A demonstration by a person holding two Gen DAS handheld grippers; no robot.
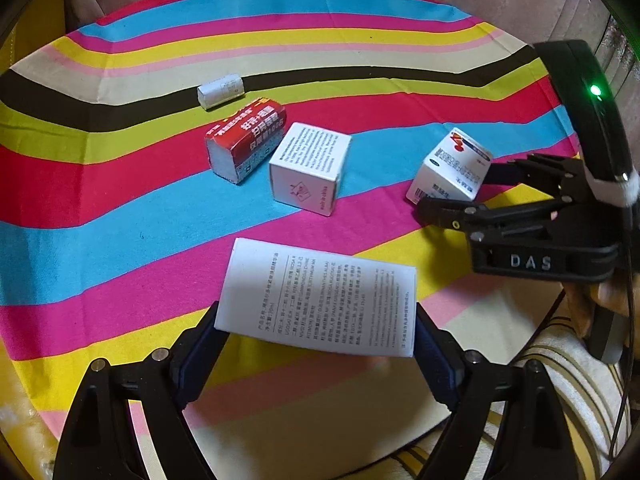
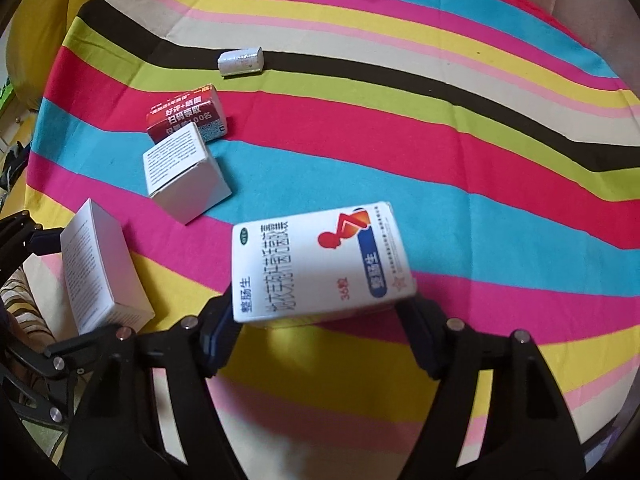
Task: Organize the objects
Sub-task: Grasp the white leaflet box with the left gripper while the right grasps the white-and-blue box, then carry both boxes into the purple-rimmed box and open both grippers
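Boxes: five on striped table [image 1: 120,184], none grouped yet. Left tool [image 1: 320,344] grasping flat white box [image 1: 316,298]; right tool [image 2: 320,316] clamped on medicine box [image 2: 320,264]. Red box [image 1: 246,140], white cube box [image 1: 308,168], small white box [image 1: 221,90] loose mid-table. Sorting looks early; three pending.

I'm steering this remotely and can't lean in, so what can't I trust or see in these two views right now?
- Left wrist view: the near end of the white text box is hidden between the left hand-held gripper fingers.
- Right wrist view: the underside of the medicine box held by the right hand-held gripper faces away.
- Both views: print on the small white box is too small to read.
- Left wrist view: the red box is partly covered by the white cube box.
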